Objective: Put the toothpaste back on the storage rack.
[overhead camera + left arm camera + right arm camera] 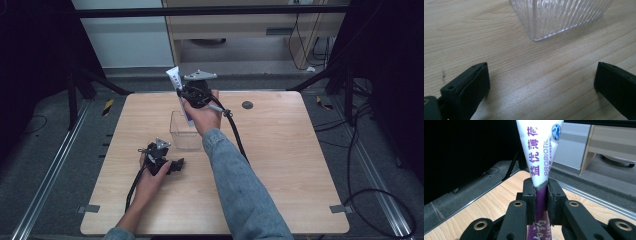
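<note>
Toothpaste tube hanging right over the clear box

The right gripper [191, 95] is clenched on a white and purple tube [541, 152], holding it above the ribbed clear container [185, 131] on the desk [280, 165]. The left gripper [167, 164] sits released nearby. Looks like the drop-in step; next it probably needs lowering straight down inside.

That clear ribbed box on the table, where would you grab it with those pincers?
By one upright wall at the open rim, coming from above. The clear ribbed box looks too wide to span, but a thin wall fits between jaws. The open left gripper sits nearest.
</note>
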Motion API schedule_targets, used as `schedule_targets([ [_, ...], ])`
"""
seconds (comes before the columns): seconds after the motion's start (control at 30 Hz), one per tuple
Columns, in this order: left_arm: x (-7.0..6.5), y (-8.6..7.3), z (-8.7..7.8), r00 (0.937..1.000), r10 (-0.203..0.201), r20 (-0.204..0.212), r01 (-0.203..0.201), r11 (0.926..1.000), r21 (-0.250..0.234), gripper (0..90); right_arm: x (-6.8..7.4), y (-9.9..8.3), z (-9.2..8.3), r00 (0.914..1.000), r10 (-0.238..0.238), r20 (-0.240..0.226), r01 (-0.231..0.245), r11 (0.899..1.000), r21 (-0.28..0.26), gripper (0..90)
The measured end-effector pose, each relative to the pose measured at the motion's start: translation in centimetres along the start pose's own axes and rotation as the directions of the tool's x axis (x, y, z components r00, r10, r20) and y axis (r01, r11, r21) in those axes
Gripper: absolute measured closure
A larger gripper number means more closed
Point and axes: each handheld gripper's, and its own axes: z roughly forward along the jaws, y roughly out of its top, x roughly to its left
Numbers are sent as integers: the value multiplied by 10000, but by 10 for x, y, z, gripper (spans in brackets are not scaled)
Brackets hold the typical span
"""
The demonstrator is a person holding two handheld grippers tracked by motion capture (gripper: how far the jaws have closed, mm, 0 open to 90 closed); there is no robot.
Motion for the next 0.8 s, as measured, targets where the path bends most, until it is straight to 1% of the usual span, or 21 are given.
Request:
schedule_targets([
  [0.13,0,0,0,10000,-2,1,2,10000,-4,0,3,-1,2,10000,-56,-63,56,10000,14,787],
  [0.3,0,0,0,10000,1,0,-1,10000,-4,0,8,-4,3,9997,-245,-67,245,9997,83,787],
  [0.43,0,0,0,10000,-1,-1,1,10000,-8,0,10,-6,6,9996,-250,-133,249,9997,-41,787],
  [0.47,0,0,0,10000,0,0,0,10000,-6,0,12,-8,8,9992,-369,-131,370,9993,25,787],
  [0.7,0,0,0,10000,2,1,-2,10000,-5,0,16,-14,12,9993,-315,-199,317,9995,94,787],
  [0.8,0,0,0,10000,-5,0,5,10000,-10,0,17,-17,14,9990,-371,-263,375,9992,140,787],
])
